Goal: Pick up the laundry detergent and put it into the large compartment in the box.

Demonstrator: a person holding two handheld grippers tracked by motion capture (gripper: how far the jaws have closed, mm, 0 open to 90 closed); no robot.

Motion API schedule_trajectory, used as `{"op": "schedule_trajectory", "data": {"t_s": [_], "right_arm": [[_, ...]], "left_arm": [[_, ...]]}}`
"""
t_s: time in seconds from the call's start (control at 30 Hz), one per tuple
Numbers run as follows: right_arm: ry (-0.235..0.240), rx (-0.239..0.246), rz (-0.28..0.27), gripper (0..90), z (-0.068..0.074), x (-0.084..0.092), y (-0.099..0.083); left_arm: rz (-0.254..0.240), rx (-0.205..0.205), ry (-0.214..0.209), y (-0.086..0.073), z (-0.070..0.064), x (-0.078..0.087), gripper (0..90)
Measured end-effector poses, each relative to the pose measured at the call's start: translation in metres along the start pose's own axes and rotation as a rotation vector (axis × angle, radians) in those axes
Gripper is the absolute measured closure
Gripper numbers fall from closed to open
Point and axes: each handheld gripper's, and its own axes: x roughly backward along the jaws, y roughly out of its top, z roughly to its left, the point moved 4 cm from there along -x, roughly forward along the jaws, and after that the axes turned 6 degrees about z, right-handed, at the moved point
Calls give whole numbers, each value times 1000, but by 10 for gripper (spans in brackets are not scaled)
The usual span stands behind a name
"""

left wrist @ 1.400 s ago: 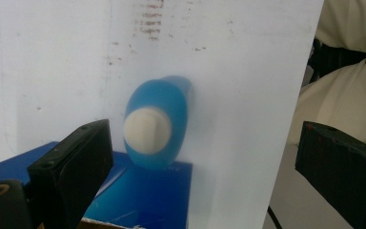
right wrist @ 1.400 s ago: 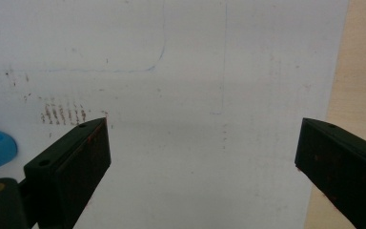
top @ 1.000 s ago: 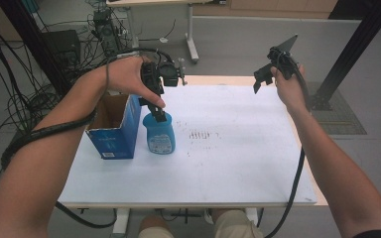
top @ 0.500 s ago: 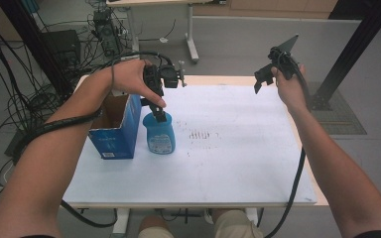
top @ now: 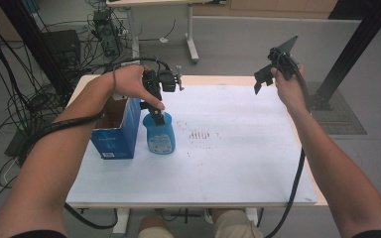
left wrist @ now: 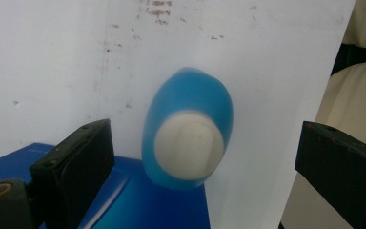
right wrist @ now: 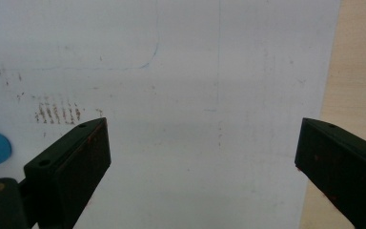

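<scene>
Bottle (top: 159, 134), blue smooth plastic with a white cap (left wrist: 189, 144), standing upright on the desk (top: 238, 163) just beside the blue box (top: 116, 134), likely slippery and moderately heavy, best taken at the narrow neck under the left tongs (top: 157, 105), jaws apart, while the right tongs (top: 264, 82) hang open.

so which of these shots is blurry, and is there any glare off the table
In the left gripper view the blue bottle is soft and out of focus, its white cap smeared, though the jaws look sharper. The right gripper view is fairly crisp, with the smudges on the white table sheet readable. The high view is evenly lit, with no strong glare on the sheet.
</scene>
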Motion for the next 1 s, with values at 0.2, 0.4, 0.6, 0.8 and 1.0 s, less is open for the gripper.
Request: {"op": "schedule_trajectory", "data": {"t_s": [0.2,0.4,0.6,0.8,1.0], "right_arm": [[0,-3,5,45,1,-2,1],[-2,1,6,45,3,-4,2],[-4,-3,8,45,1,-5,3],[-4,-5,11,45,0,-6,4],[-3,-5,10,45,-1,-6,3]], "left_arm": [[18,-6,-3,4,1,-12,64],[27,-8,-6,6,2,-21,64],[25,-1,-8,5,4,-31,63],[43,-8,-6,8,4,-41,67],[39,-10,-5,9,2,-44,66]]}}
